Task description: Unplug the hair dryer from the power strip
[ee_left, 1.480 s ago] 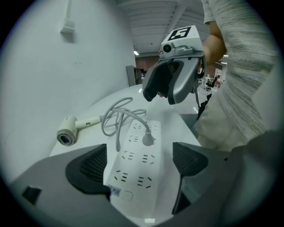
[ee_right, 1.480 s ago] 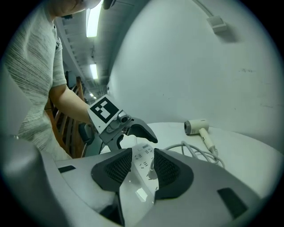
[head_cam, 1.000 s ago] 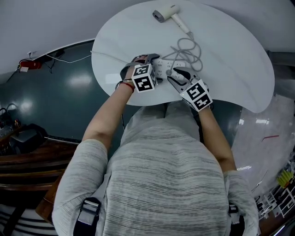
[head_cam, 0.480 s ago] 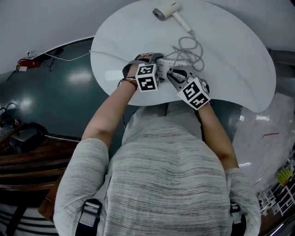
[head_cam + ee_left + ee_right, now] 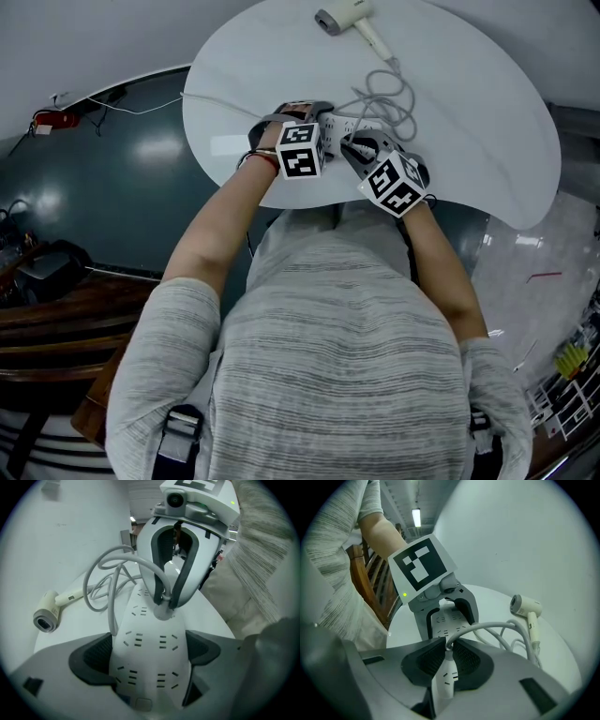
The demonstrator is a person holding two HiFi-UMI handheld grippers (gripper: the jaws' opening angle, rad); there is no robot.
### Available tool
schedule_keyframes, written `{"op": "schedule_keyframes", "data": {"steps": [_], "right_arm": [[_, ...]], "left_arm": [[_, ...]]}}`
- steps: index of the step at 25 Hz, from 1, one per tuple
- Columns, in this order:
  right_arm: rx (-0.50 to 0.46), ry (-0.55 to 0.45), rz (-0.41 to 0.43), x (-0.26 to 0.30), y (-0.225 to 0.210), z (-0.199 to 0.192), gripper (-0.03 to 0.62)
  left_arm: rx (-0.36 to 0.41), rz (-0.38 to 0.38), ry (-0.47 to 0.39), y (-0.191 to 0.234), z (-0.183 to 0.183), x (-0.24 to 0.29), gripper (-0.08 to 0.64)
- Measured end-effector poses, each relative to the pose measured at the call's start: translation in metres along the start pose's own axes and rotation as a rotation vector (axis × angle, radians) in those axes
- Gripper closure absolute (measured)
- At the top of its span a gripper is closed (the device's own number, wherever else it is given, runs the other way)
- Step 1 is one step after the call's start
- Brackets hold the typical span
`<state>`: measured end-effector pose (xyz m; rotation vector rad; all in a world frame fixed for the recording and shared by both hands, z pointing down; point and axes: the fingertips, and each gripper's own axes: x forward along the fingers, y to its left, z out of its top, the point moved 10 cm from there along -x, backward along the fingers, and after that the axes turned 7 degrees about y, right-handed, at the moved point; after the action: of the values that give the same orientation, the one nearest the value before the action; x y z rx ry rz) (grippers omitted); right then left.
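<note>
Jaws closing round plug [image 5: 162, 612], right gripper [image 5: 446, 652], wider before

Cream hair dryer [image 5: 349, 16] on its side, plug [image 5: 161, 612] apparently seated in white power strip [image 5: 149, 667].

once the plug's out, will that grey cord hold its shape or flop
Probably floppy: the cord lies in loose loops on the table. Likely light, being thin. The hair dryer at its far end should anchor it.
</note>
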<state>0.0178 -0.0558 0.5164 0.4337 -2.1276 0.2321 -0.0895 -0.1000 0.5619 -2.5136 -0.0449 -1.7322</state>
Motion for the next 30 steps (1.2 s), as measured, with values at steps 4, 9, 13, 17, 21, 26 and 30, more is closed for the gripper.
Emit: {"op": "schedule_keyframes", "data": {"steps": [4,9,13,17,21,26,30], "right_arm": [[0.023,0.026,0.0,0.0,0.001,0.003,0.534],[0.027,0.056,-0.044,-0.002,0.003,0.006,0.537],[0.022,0.083,-0.052,-0.003,0.006,0.008,0.538],[0.094,0.084,-0.034,-0.003,-0.002,0.01,0.54],[0.055,0.102,-0.092,-0.005,0.008,0.011,0.54],[0.115,0.104,-0.057,-0.006,0.003,0.011,0.54],[0.138,0.111,-0.062,-0.006,-0.003,0.012,0.54]], "left_arm": [[0.001,-0.002,0.01,0.0,0.001,-0.001,0.091],[-0.025,-0.02,0.031,0.002,0.002,0.001,0.09],[-0.023,-0.034,0.037,0.002,0.004,0.002,0.089],[-0.041,-0.034,0.039,0.003,0.004,0.002,0.089],[-0.047,-0.032,0.044,0.005,0.006,0.002,0.089],[-0.038,-0.029,0.036,0.002,0.005,0.001,0.089],[-0.065,-0.027,0.039,0.006,0.006,0.002,0.089]]}}
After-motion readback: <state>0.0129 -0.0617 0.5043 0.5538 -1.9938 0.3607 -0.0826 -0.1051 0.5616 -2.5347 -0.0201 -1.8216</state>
